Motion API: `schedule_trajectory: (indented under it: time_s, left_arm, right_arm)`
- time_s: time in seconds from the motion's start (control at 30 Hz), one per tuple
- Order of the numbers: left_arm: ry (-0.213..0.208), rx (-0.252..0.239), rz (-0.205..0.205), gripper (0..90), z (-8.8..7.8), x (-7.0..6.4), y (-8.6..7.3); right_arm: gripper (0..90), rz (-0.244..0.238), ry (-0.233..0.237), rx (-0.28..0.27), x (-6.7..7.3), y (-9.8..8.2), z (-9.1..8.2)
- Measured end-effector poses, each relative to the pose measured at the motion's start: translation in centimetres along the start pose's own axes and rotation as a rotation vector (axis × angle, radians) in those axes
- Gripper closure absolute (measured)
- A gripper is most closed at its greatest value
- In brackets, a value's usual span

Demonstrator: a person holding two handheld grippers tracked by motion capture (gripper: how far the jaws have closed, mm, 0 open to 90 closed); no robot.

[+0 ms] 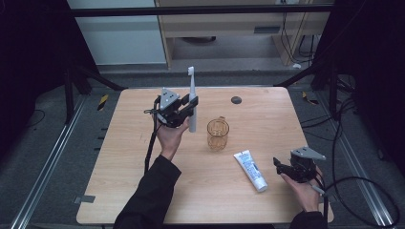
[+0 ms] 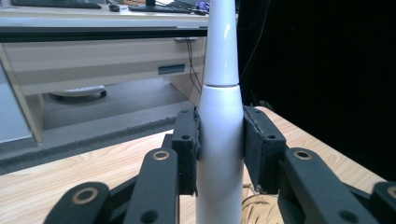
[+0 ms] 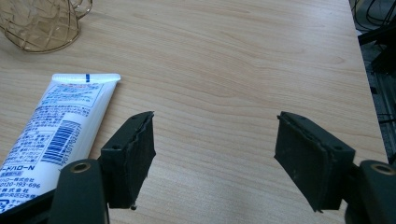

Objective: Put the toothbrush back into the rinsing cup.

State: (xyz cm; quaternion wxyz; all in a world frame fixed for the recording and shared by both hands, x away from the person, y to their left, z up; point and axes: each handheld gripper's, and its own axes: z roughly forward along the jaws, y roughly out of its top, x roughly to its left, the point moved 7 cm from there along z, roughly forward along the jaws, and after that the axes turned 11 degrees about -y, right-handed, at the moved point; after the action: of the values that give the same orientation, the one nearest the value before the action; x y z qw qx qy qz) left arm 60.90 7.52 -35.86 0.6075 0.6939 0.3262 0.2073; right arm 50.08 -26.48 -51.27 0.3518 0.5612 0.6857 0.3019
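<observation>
The left gripper [image 1: 187,109] is clenching a white electric toothbrush [image 1: 192,100] by its handle and holding it upright above the table [image 1: 133,162], brush head at the top. The left gripper view is showing the grip closely: both pads [image 2: 187,149] are pressing the handle's sides below the seam where the neck joins, with the brush head cut off by the top edge. The high view is showing the bristles. The right gripper [image 1: 279,164] is resting released near the table's right front corner, its jaws standing wide apart over bare wood in the right gripper view. A toothpaste tube [image 1: 250,170] is lying flat just beside it. An amber glass cup [image 1: 218,133] is standing between the grippers, right of the toothbrush. The right gripper view is showing the tube's barcode and print.
</observation>
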Motion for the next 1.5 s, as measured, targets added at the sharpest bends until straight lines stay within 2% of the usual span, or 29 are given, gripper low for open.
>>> schedule_trajectory:
  time_s: [0.43, 0.93, 1.5]
  left_arm:
    - [-0.047, -0.031, 0.006, 67.3, 2.5, -1.6, 0.6]
    - [-0.079, -0.061, 0.022, 67.3, 4.1, -2.7, 0.7]
    - [-0.110, -0.033, 0.025, 67.3, 5.6, -3.1, -1.4]
  right_arm:
    - [28.4, 0.004, -0.004, -0.006, -0.1, 0.0, 0.0]
    - [28.4, 0.002, -0.001, -0.002, 0.0, 0.0, 0.1]
    - [28.4, -0.003, -0.002, 0.002, 0.0, -0.1, 0.2]
